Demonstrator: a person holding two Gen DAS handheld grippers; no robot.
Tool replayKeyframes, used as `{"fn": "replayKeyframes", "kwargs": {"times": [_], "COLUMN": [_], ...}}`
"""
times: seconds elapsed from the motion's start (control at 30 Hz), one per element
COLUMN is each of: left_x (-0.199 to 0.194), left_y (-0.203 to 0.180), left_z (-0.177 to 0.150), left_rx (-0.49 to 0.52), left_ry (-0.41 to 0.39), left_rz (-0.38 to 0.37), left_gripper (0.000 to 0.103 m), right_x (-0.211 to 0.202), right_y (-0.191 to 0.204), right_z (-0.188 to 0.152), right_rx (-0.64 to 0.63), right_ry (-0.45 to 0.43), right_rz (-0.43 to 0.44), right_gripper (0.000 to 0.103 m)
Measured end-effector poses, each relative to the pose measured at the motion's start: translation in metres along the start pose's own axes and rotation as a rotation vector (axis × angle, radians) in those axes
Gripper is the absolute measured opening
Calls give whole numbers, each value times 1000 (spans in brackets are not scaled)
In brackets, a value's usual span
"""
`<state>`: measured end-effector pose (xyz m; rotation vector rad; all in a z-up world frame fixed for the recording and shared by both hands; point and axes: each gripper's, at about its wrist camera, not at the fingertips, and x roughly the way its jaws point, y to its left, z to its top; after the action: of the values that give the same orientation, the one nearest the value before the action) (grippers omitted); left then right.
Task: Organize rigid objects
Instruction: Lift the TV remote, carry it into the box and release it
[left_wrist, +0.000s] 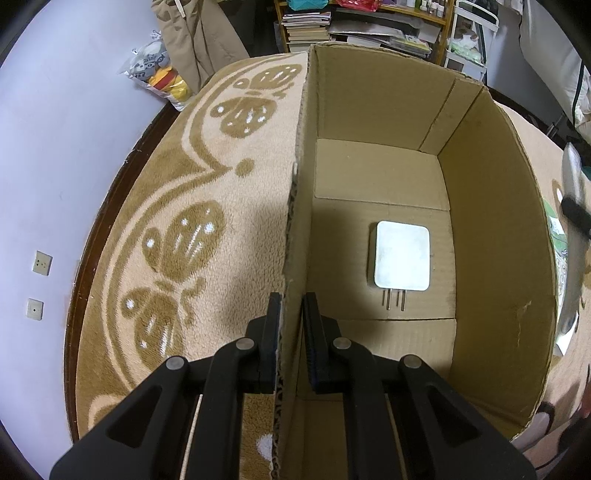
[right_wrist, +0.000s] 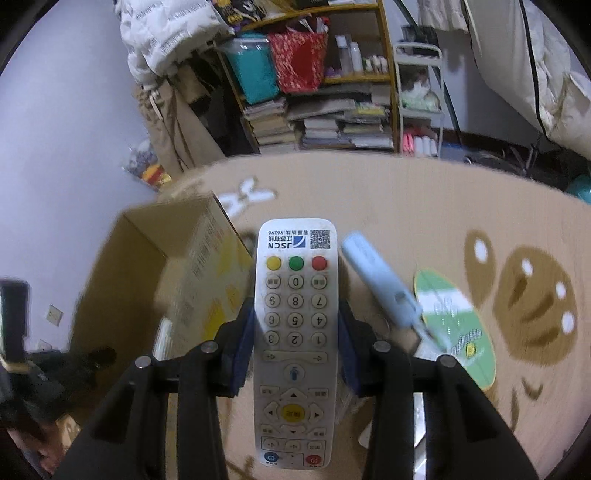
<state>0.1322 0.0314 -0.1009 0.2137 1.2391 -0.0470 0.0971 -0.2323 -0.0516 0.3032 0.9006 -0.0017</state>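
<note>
One charger (left_wrist: 402, 254) already lies in the box (left_wrist: 491, 221); my left gripper (left_wrist: 291, 332) pinches the box wall, my right gripper (right_wrist: 295, 325) clamps the remote (right_wrist: 295, 332) above the blanket, pen (right_wrist: 380, 280) and round card (right_wrist: 456, 325) left.

White remote (right_wrist: 294, 332) held face-up, white charger (left_wrist: 402, 255) flat in open cardboard box (left_wrist: 491, 206).

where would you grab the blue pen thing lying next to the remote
Take the blue pen across its narrow barrel near the middle, coming from above. It lies flat and diagonal on the blanket, its near end resting on the green card, so turn the hand-held gripper crosswise to it.
</note>
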Motion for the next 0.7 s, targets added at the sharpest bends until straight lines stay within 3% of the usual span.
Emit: {"fn": "replayKeyframes", "kwargs": {"times": [0.37, 0.7], "left_x": [0, 2], "left_y": [1, 3], "left_z": [1, 2], "left_rx": [-6, -21], "left_ry": [2, 2], "left_rz": [-6, -22], "left_gripper": [10, 10], "right_x": [-14, 18], "right_y": [47, 78], "right_z": [41, 26], "right_rx": [-29, -16], "right_ry": [-57, 15], "right_rz": [115, 208], "right_gripper": [44, 44]}}
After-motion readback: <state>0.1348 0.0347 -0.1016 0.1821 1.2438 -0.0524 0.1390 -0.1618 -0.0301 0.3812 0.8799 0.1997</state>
